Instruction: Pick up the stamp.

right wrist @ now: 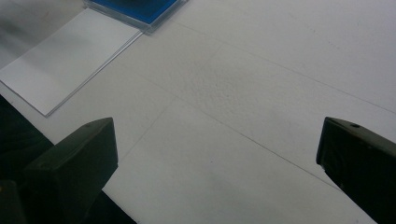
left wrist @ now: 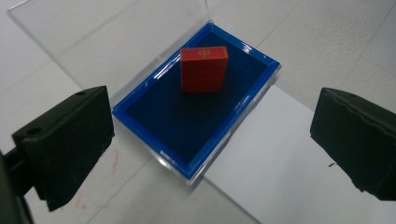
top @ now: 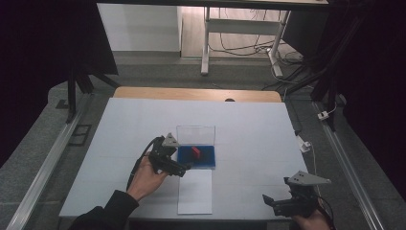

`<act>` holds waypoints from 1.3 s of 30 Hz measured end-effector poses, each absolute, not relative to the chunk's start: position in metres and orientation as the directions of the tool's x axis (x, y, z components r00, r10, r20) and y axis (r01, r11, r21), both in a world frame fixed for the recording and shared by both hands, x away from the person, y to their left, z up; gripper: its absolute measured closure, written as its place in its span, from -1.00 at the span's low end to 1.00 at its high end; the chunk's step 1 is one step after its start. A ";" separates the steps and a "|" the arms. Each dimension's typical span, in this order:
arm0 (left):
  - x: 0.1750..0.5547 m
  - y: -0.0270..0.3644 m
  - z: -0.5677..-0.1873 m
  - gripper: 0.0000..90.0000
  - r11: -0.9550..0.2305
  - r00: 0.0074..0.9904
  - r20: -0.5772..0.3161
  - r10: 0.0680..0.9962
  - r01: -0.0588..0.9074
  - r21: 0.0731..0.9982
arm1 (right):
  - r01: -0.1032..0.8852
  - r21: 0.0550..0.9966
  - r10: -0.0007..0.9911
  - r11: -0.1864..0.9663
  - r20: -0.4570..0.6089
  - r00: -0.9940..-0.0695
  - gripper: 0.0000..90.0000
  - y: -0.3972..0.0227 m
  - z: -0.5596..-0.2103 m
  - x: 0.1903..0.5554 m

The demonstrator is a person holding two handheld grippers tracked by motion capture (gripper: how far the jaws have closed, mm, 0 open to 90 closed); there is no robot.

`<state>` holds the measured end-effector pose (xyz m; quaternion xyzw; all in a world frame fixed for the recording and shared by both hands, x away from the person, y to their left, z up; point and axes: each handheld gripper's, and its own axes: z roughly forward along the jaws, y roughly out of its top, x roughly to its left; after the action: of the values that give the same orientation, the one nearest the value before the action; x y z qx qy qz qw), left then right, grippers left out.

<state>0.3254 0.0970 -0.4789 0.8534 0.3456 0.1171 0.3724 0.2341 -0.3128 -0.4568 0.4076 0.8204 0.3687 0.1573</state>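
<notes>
A small red block [top: 196,152] [left wrist: 204,69] stands inside a shallow blue-lined box [top: 207,161] [left wrist: 187,121] whose clear lid [top: 195,134] [left wrist: 107,42] is raised upright at the far side. My left gripper [top: 184,169] [left wrist: 210,144] hovers at the box's near left corner, open, with nothing between its jaws. My right gripper [top: 268,201] [right wrist: 215,172] is low at the table's front right edge, open and empty, well away from the box. A corner of the blue box [right wrist: 140,9] appears at the top of the right gripper view.
A white sheet [top: 195,191] [left wrist: 289,154] [right wrist: 65,56] lies flat just in front of the box. The table [top: 258,139] is covered in white. Rails run along both sides, and a desk frame with cables stands beyond the far edge.
</notes>
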 end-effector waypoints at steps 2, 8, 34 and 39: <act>0.329 0.092 -0.481 -1.00 -0.491 0.739 -0.055 0.672 0.499 0.714 | 0.552 0.733 0.784 0.397 0.042 -0.619 -1.00 -0.313 -0.457 0.234; 0.338 0.076 -0.487 -1.00 -0.522 0.755 -0.031 0.655 0.482 0.703 | 0.550 0.732 0.782 0.402 0.038 -0.622 -1.00 -0.312 -0.457 0.234; 0.366 0.058 -0.500 -0.21 -0.552 0.747 -0.015 0.665 0.505 0.664 | 0.549 0.724 0.776 0.417 0.031 -0.630 -1.00 -0.312 -0.457 0.233; 0.364 0.056 -0.498 0.07 -0.560 0.755 -0.007 0.655 0.492 0.667 | 0.549 0.722 0.774 0.420 0.031 -0.632 -1.00 -0.312 -0.457 0.233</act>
<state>0.3637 0.0557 -0.4983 0.8747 0.3278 0.1219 0.3355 0.2334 -0.3116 -0.4575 0.3994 0.8282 0.3611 0.1557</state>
